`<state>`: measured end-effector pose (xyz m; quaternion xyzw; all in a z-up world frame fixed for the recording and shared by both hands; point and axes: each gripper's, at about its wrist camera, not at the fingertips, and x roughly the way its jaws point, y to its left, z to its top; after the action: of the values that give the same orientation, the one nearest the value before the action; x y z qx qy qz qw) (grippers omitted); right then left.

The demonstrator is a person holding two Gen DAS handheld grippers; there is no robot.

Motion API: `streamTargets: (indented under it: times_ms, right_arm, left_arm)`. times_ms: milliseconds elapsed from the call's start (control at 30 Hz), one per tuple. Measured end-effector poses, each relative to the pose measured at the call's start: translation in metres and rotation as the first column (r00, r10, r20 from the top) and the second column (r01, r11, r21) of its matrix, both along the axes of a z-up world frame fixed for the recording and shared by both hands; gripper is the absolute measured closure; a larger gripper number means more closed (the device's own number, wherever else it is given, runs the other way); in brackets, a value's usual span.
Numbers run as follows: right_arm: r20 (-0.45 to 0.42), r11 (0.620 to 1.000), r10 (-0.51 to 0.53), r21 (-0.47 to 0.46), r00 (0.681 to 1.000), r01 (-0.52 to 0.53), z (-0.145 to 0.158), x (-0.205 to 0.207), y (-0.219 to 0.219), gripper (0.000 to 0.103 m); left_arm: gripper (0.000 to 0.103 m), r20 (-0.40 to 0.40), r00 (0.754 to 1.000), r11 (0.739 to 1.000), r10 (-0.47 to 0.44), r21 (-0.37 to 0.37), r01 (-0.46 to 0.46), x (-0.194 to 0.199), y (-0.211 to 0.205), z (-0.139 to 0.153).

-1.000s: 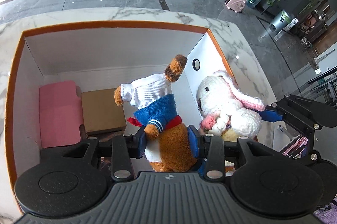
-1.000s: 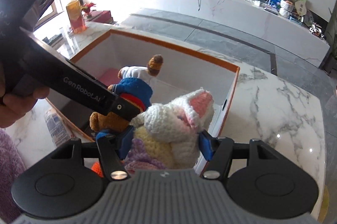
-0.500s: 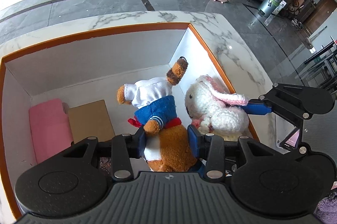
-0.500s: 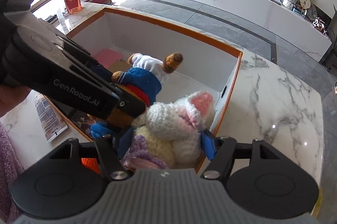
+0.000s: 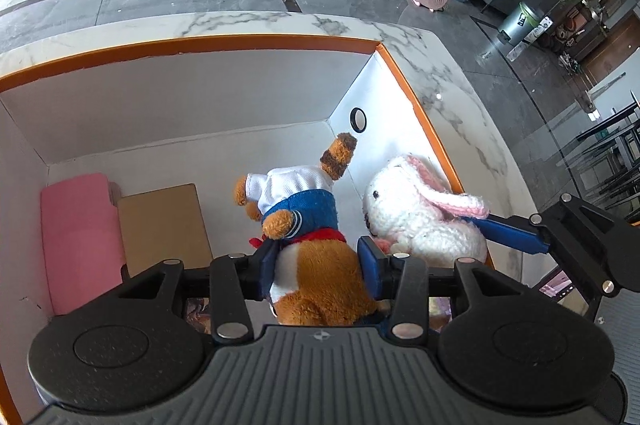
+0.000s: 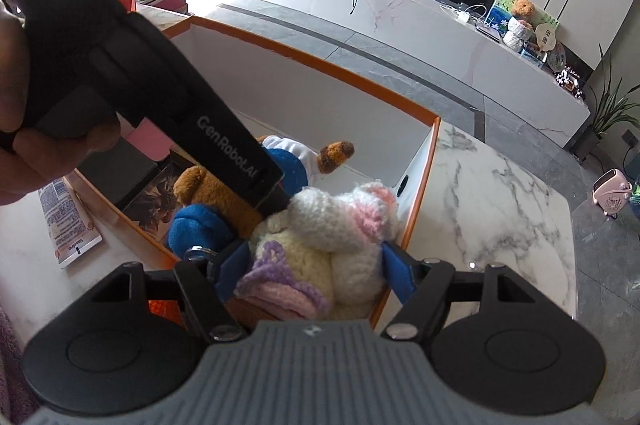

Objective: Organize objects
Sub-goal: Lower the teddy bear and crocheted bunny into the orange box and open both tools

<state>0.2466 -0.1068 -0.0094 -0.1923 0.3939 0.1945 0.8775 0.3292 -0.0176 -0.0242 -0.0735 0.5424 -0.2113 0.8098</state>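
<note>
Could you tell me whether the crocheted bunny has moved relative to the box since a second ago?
Yes. In the right wrist view the crocheted bunny has come forward over the orange-rimmed box, closer to its right wall, held in the right gripper.

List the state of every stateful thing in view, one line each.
Left claw: shut on brown plush dog.
Right claw: shut on white crochet bunny.
Brown plush dog: held over the box, dressed in blue and white.
White crochet bunny: held beside the dog.
Orange-rimmed box: open, no lid visible.
Tube: lying flat outside the box.
</note>
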Motion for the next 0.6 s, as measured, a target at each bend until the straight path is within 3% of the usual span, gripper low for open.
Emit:
streamTargets:
  times_ms: [100, 200, 300, 467, 600]
  right_arm:
    - [-0.006, 1.000, -0.005, 0.030, 1.000, 0.005, 0.004, 0.001, -0.005, 0.027]
    - [0.011, 1.000, -0.015, 0.022, 1.000, 0.015, 0.006, 0.000, -0.007, 0.015]
    - [0.015, 1.000, -0.006, 0.011, 1.000, 0.006, 0.004, -0.001, -0.008, 0.015]
    - [-0.026, 0.998, 0.019, 0.059, 0.999, -0.018, 0.008, 0.003, -0.019, 0.015]
    - [-0.053, 0.995, 0.021, 0.102, 0.998, -0.015, 0.015, 0.006, -0.034, 0.016]
  left_arm:
    - [0.052, -0.001, 1.000, 1.000, 0.020, 0.011, -0.020, 0.001, -0.002, -0.005]
    - [0.052, -0.002, 0.999, 0.999, 0.032, 0.009, -0.032, 0.001, -0.003, -0.007]
    - [0.050, -0.003, 0.999, 0.999, 0.039, 0.003, -0.039, 0.001, -0.002, -0.007]
    - [0.034, -0.028, 0.998, 0.998, 0.057, -0.007, -0.057, 0.000, 0.004, -0.007]
    - [0.033, -0.028, 0.998, 0.998, 0.061, -0.021, -0.062, -0.005, 0.012, -0.004]
